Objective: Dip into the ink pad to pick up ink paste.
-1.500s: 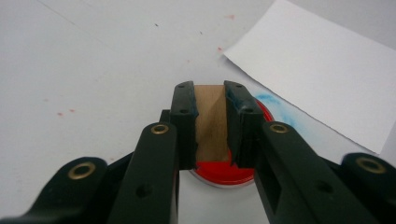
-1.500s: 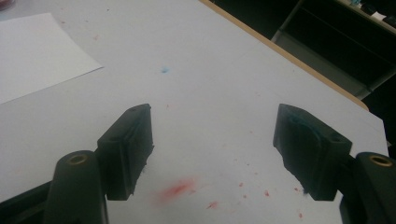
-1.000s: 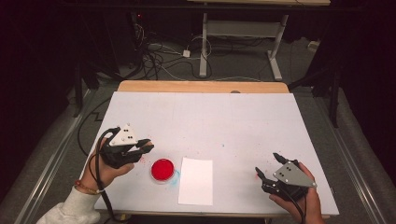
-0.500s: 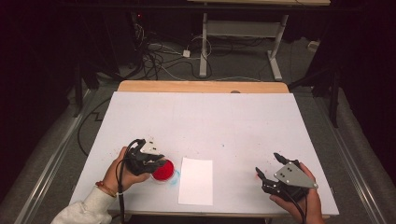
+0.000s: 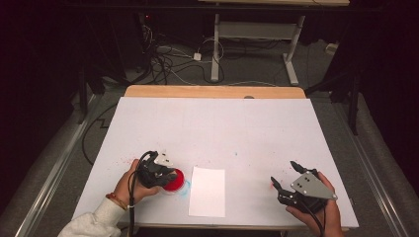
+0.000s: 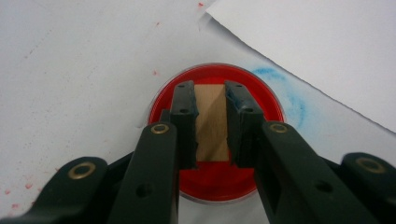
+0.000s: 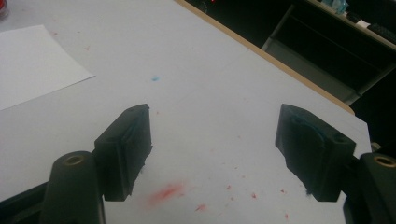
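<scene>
Left gripper view: left tongs (image 6: pixel 211 123) clamp wooden block (image 6: pixel 211 122) over red dish (image 6: pixel 215 179); right tongs (image 7: pixel 224 154) wide open.

Tabletop (image 5: pixel 217 128) is lit bright and even from overhead, room behind it nearly black. High view's soft and grainy. Near tongs (image 7: pixel 215 154) look blurry up close, with only faint shadows under them.
</scene>
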A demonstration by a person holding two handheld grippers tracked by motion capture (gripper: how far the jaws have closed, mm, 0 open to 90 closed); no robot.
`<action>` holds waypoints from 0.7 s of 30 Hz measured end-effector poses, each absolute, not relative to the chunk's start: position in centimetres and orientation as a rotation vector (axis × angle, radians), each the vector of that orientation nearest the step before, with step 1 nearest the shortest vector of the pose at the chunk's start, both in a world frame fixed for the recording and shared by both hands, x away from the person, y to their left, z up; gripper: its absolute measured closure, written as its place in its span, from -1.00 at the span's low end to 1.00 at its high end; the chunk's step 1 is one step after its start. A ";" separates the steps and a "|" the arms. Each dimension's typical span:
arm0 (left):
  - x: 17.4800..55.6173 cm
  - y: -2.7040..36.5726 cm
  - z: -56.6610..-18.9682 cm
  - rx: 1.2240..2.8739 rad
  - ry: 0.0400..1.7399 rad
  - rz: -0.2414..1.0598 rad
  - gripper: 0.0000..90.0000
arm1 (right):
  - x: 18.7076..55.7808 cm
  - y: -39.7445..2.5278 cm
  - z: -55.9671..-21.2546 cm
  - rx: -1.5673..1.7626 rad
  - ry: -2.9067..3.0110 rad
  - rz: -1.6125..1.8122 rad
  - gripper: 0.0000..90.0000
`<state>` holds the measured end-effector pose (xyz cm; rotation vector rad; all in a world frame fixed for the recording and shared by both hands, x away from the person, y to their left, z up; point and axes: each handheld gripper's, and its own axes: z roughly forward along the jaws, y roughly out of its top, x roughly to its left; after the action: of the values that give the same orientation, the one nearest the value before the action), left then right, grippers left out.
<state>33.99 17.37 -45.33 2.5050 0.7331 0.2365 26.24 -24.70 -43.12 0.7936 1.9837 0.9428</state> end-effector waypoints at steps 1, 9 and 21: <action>34.0 17.3 -45.3 2.510 0.730 0.240 0.64 | 26.2 -24.7 -43.1 0.793 1.980 0.944 -0.40; 33.9 17.2 -45.4 2.513 0.731 0.247 0.64 | 26.1 -24.9 -42.8 0.804 1.958 0.981 -0.41; 33.9 17.5 -45.6 2.491 0.738 0.239 0.64 | 26.1 -24.9 -42.8 0.800 1.957 0.982 -0.41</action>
<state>33.88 17.48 -45.63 2.4915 0.7379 0.2391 26.14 -24.86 -42.82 0.8001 1.9571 0.9821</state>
